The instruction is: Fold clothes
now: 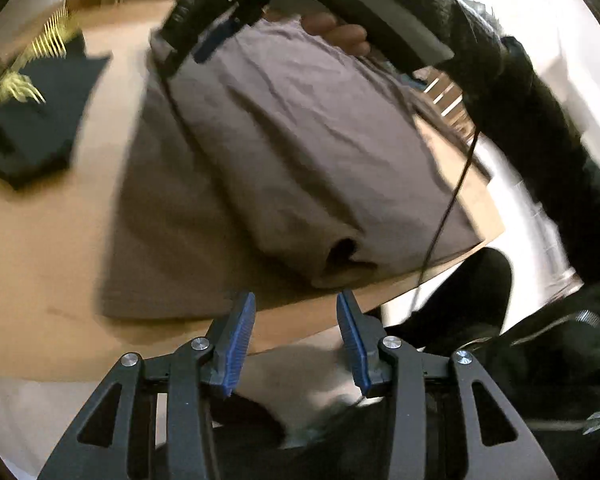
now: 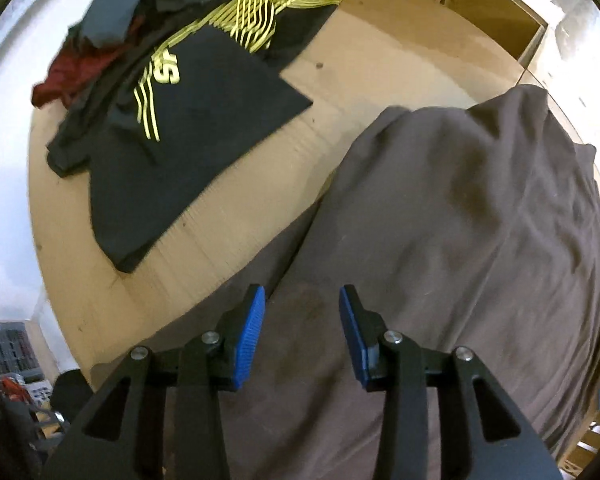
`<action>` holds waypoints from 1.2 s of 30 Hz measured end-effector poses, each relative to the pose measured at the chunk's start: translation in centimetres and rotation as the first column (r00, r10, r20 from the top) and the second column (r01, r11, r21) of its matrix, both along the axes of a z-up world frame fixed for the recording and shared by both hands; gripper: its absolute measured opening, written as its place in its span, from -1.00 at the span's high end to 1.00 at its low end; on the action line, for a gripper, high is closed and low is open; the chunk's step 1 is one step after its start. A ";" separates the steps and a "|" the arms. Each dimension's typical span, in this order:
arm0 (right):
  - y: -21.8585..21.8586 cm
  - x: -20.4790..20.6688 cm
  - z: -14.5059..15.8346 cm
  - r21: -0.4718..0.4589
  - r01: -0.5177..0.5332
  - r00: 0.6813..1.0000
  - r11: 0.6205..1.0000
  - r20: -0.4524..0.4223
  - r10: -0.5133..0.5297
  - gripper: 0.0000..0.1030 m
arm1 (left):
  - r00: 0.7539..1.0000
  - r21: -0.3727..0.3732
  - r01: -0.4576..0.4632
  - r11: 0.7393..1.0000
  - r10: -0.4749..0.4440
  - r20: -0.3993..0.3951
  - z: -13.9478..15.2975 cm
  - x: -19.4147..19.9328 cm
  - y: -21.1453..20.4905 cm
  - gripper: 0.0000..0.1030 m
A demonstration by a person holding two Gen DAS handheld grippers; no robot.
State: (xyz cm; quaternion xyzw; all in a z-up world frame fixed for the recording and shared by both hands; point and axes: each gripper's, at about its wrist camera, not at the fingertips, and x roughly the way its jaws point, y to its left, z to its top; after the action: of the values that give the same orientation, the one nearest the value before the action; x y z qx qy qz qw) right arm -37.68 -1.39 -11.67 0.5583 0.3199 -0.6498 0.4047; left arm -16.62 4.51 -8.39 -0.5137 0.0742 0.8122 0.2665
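Observation:
A grey-brown garment (image 1: 284,152) lies partly folded on the round wooden table (image 1: 40,248), one rolled sleeve opening near the table's near edge. My left gripper (image 1: 296,300) hangs open just off that edge, with nothing between its blue pads (image 1: 236,344). In the left wrist view, the right gripper (image 1: 204,32), held by a hand in a dark sleeve, hovers over the garment's far end. In the right wrist view, my right gripper (image 2: 302,296) is open above the same grey-brown garment (image 2: 460,220), empty between its pads.
A folded black shirt with yellow stripes (image 2: 188,128) lies on the table's left side, also showing as a black shirt (image 1: 36,112) in the left wrist view. Behind it sits a heap of red and grey clothes (image 2: 112,32). A cable (image 1: 456,184) dangles over the garment.

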 end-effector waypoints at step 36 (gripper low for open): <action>1.3 -2.8 -0.5 -0.062 0.100 0.989 0.993 0.112 -0.092 0.93 | 0.976 0.186 -0.157 0.970 0.182 -0.123 -0.3 1.6 -3.3 0.96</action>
State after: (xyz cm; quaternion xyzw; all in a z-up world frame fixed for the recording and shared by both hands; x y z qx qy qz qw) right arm -40.43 -0.14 -12.12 0.5934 0.2479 -0.6477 0.4085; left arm -15.02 1.26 -8.71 -0.4347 -0.0234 0.8692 0.2344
